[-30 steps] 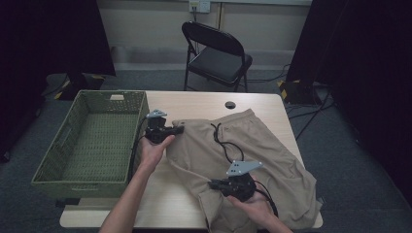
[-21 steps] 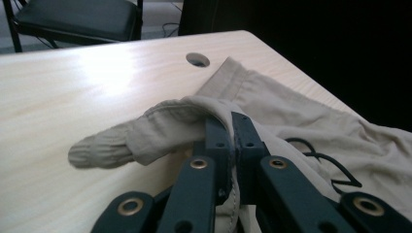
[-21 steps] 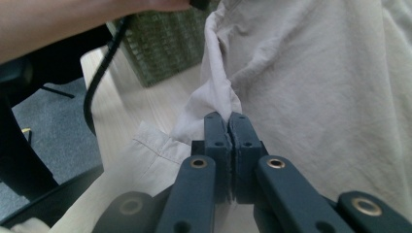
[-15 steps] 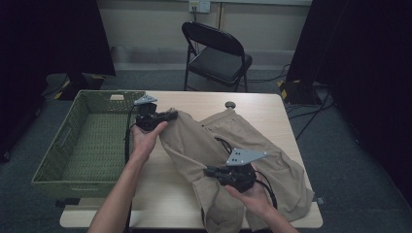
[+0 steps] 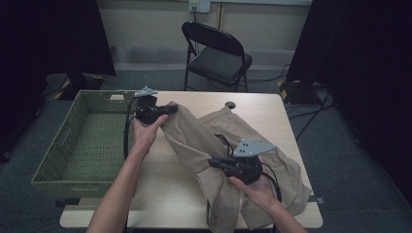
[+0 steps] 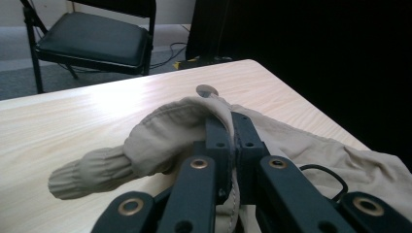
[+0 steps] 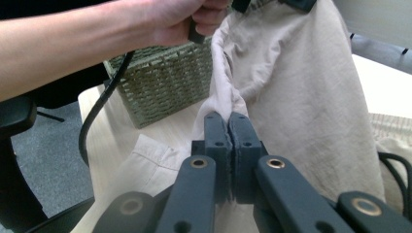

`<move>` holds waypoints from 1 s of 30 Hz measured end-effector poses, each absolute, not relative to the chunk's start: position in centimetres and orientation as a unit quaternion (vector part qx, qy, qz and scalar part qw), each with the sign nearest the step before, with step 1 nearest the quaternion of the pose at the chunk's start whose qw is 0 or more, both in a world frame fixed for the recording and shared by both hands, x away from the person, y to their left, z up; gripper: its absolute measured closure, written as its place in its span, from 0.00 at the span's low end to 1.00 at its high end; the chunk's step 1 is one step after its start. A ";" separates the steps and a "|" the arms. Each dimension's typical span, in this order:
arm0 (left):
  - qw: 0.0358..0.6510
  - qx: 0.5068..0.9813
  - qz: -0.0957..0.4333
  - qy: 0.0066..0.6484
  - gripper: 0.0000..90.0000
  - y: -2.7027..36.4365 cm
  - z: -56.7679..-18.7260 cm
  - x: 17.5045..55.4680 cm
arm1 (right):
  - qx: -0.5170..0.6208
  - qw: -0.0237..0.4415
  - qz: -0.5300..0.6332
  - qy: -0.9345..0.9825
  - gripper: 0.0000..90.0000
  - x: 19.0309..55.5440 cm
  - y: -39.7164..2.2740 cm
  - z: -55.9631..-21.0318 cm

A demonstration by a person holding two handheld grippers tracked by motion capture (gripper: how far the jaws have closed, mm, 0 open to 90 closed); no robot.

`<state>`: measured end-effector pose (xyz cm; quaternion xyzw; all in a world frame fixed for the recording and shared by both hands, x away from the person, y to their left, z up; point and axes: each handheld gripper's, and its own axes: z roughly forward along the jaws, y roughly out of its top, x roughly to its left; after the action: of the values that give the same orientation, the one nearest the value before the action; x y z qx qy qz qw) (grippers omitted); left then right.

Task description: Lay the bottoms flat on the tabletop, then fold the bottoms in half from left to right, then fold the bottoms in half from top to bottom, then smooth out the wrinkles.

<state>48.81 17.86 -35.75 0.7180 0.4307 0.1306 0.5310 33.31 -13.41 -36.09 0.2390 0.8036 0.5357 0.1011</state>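
A beige garment [image 5: 204, 141] lies crumpled over the right half of the wooden table [image 5: 165, 194], with one stretch of it lifted between my two grippers. My left gripper [image 5: 167, 108] is shut on a top edge near the basket; its jaws pinch a fold of the beige garment [image 6: 170, 131] beside a ribbed cuff [image 6: 85, 171]. My right gripper [image 5: 214, 164] is shut on the fabric lower down, near the table's front. There its jaws clamp a seam of the beige garment [image 7: 291, 97], which hangs taut up toward the left hand [image 7: 194, 14].
A woven green basket [image 5: 53, 160] stands at the table's left end. A small dark round object [image 5: 230, 104] lies near the far edge. A black folding chair [image 5: 214, 53] stands behind the table. Black cables [image 5: 223, 143] trail over the garment.
Both grippers have risen with the garment pinched in them. The left one has shifted left toward the basket, pulling the fabric taut between the two.
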 end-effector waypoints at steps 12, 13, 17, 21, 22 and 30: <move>0.540 0.703 0.144 0.439 0.98 19.8 -34.2 48.5 | 0.213 0.129 0.558 0.791 0.98 34.0 -12.6 -32.4; 0.539 0.702 0.144 0.444 0.98 20.0 -34.3 48.5 | 0.212 0.130 0.558 0.792 0.98 34.0 -12.5 -32.3; 0.538 0.699 0.142 0.448 0.98 20.2 -34.4 48.8 | 0.215 0.129 0.562 0.788 0.98 34.2 -12.5 -32.2; 0.535 0.704 0.147 0.444 0.98 19.8 -33.6 49.3 | 0.218 0.131 0.562 0.787 0.98 34.5 -12.7 -32.0; 0.539 0.701 0.146 0.444 0.98 19.7 -33.3 49.3 | 0.219 0.134 0.563 0.785 0.98 34.5 -12.9 -31.8; 0.550 0.701 0.156 0.426 0.98 17.8 -30.9 50.0 | 0.226 0.152 0.577 0.770 0.98 34.6 -14.9 -30.5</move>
<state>49.96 17.82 -30.93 0.7011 0.4262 0.1558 0.5500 34.64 -14.90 -30.46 0.2256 0.7700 0.5772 0.1521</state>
